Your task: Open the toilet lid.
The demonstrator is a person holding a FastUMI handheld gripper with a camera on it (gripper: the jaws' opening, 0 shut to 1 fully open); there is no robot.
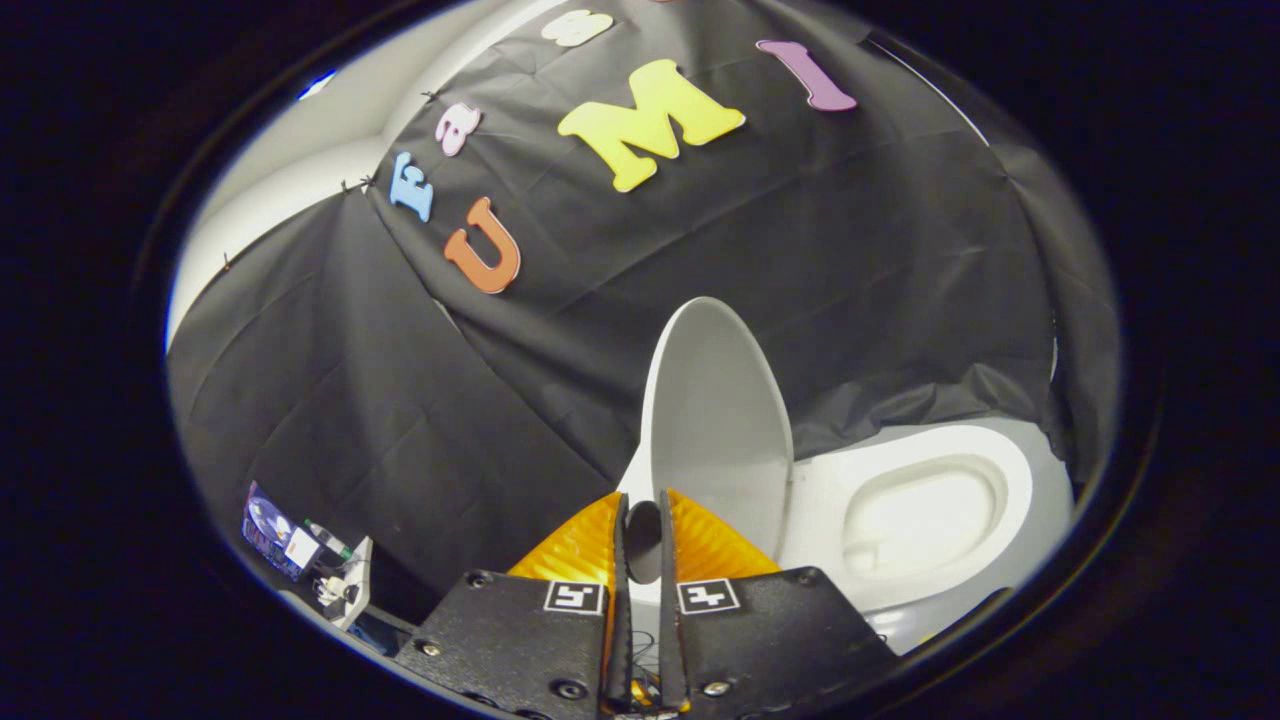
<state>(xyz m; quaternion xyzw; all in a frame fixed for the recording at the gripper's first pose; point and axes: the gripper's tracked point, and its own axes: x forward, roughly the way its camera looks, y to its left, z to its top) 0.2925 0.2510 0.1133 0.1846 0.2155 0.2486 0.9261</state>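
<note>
Already the toilet lid [715, 420] is seen raised, standing close to upright on its edge, with its pale inner face turned toward the open bowl. It rises just ahead of the fingers [700, 545] and reaches up in front of the black cloth wall [850, 260] of the booth.

The gripper [643, 540] is held low, directly below the lid. Its two fingers are drawn nearly together, with only a narrow slot left between them. The lower edge of the lid is seen in that slot, and the fingers appear to be closed on it from both sides; the contact itself is partly hidden by the ridged pads, so a firm pinch cannot be confirmed with full certainty, though both fingers are seen to meet the edge.

Beside the lid, on the side of the right finger, the white toilet [1000, 500] is shown with its seat [830, 500] lying flat and the oval opening of the bowl [920, 520] uncovered. The rim is broad and smooth, and the cloth is draped down behind it.

On the other side, well apart from the toilet and lower down, a small cluster of objects [300, 550] is made out against the cloth; they are too small and blurred to be identified.
</note>
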